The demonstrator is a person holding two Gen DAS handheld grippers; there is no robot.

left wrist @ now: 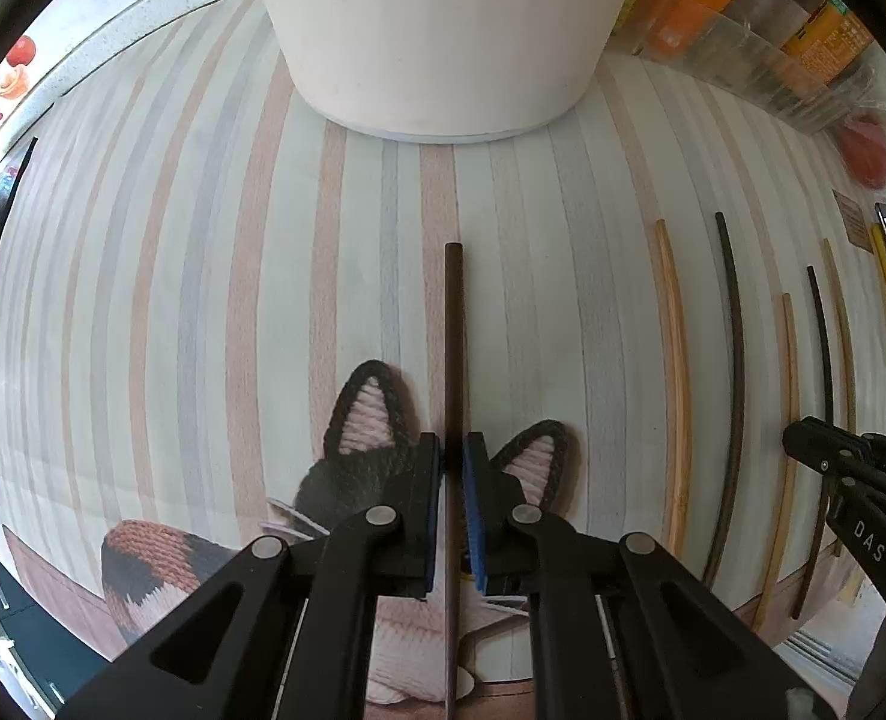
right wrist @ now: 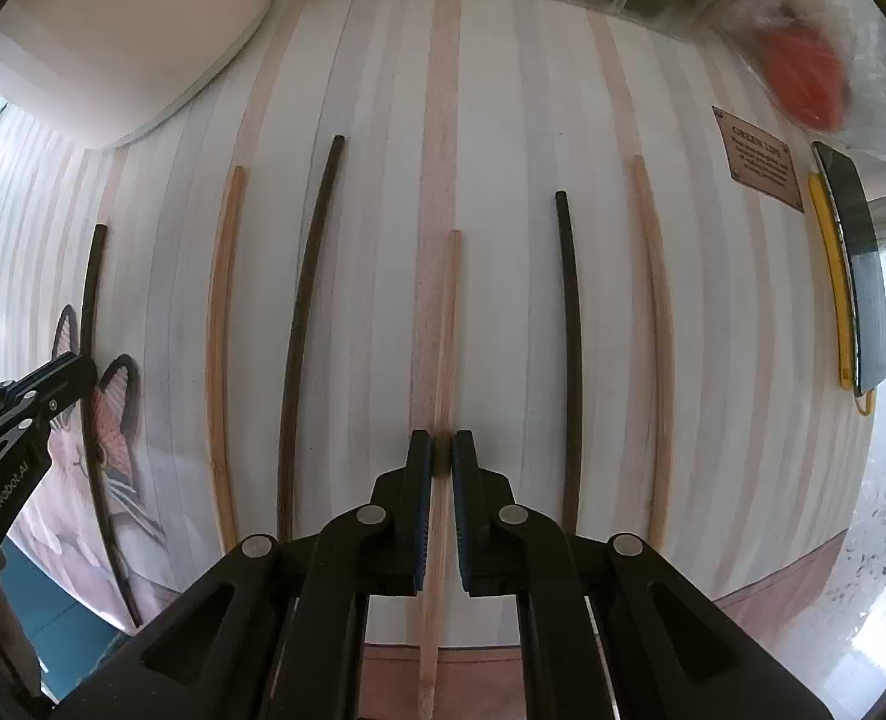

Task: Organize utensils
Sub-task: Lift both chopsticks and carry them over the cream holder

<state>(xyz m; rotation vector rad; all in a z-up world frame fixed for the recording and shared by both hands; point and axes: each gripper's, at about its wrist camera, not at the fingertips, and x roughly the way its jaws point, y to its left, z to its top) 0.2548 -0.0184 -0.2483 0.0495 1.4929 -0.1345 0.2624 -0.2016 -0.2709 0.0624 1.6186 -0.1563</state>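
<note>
Left gripper (left wrist: 455,456): closed on a dark brown wooden chopstick (left wrist: 454,324), which lies flat on the striped placemat (left wrist: 203,300) over a knitted cat picture (left wrist: 365,420).
White round container (left wrist: 431,30): standing on the mat beyond that chopstick's far end.
Right gripper (right wrist: 441,450): clamped on a light bamboo chopstick (right wrist: 448,324) lying along a pink stripe.
Other chopsticks: one light (right wrist: 221,348) and one dark (right wrist: 305,324) to its left, one dark (right wrist: 570,348) and one light (right wrist: 659,348) to its right, all apart.
</note>
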